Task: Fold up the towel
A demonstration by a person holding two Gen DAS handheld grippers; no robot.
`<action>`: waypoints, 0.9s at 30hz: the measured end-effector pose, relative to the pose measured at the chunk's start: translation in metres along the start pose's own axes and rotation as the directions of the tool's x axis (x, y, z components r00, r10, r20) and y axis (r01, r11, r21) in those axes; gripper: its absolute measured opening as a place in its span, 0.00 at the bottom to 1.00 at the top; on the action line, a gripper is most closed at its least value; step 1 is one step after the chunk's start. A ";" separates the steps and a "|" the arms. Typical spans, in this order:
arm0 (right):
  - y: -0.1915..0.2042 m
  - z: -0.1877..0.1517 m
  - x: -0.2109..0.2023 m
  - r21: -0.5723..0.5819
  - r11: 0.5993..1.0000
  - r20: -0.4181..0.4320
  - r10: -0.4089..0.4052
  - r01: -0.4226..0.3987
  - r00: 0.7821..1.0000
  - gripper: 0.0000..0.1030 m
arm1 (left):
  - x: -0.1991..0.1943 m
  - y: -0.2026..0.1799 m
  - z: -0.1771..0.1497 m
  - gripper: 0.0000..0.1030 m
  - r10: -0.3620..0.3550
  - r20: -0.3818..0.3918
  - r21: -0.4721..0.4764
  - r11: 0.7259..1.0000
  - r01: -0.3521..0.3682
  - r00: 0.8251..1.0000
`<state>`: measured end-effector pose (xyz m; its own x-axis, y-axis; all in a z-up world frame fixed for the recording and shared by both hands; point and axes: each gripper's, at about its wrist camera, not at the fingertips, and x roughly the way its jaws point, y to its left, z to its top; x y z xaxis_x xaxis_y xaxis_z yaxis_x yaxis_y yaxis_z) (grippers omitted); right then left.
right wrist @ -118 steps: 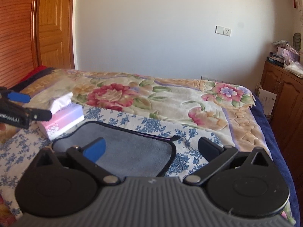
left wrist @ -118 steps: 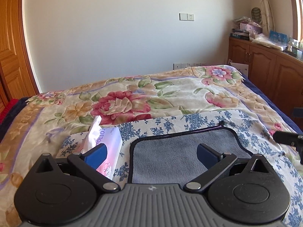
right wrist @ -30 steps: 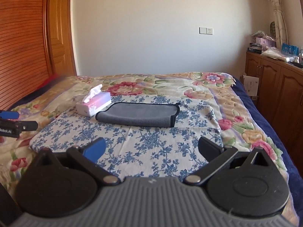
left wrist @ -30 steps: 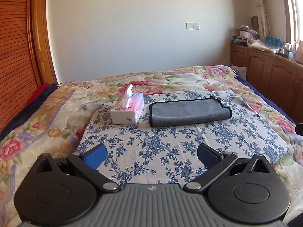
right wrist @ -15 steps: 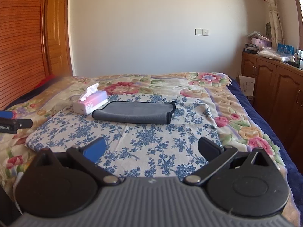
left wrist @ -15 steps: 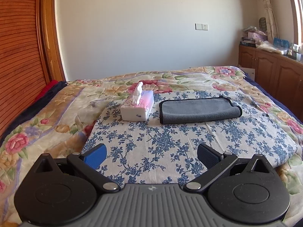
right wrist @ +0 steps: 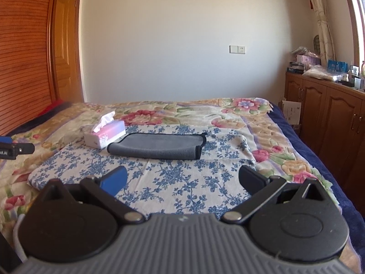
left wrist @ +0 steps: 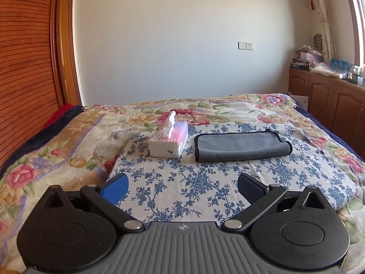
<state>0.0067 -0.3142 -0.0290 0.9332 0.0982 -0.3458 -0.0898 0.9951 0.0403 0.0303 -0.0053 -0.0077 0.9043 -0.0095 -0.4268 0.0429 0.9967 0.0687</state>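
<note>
A grey towel with a black edge lies folded into a long flat strip on the blue-flowered cloth on the bed. It also shows in the right wrist view. My left gripper is open and empty, well back from the towel near the bed's front edge. My right gripper is open and empty, also well back from the towel. The left gripper's tip shows at the left edge of the right wrist view.
A pink and white tissue box stands just left of the towel, also in the right wrist view. Wooden cabinets line the right side of the bed. A wooden wardrobe and door stand at the left.
Both grippers have drawn back from the towel toward the bed's front edge. The towel, under the grippers 3.9 s ago, now lies far ahead and folded.
</note>
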 end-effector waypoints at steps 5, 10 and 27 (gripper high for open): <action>0.001 0.000 -0.003 -0.002 1.000 0.025 -0.010 0.010 1.000 1.00 | -0.003 0.002 0.001 1.00 0.007 0.027 0.002 1.000 -0.007 1.000; -0.001 0.000 -0.005 0.006 1.000 0.044 -0.017 0.016 0.999 1.00 | -0.005 0.001 0.002 1.00 0.010 0.048 0.020 1.000 -0.011 0.999; -0.005 -0.002 -0.007 0.027 0.997 0.069 -0.073 0.071 0.995 1.00 | -0.012 0.006 0.002 1.00 0.014 0.077 -0.015 1.000 -0.013 0.997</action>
<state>0.0002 -0.3199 -0.0291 0.9589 0.0245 -0.2827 -0.0135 0.9991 0.0410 0.0206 0.0008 -0.0002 0.9350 -0.0017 -0.3548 0.0250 0.9978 0.0612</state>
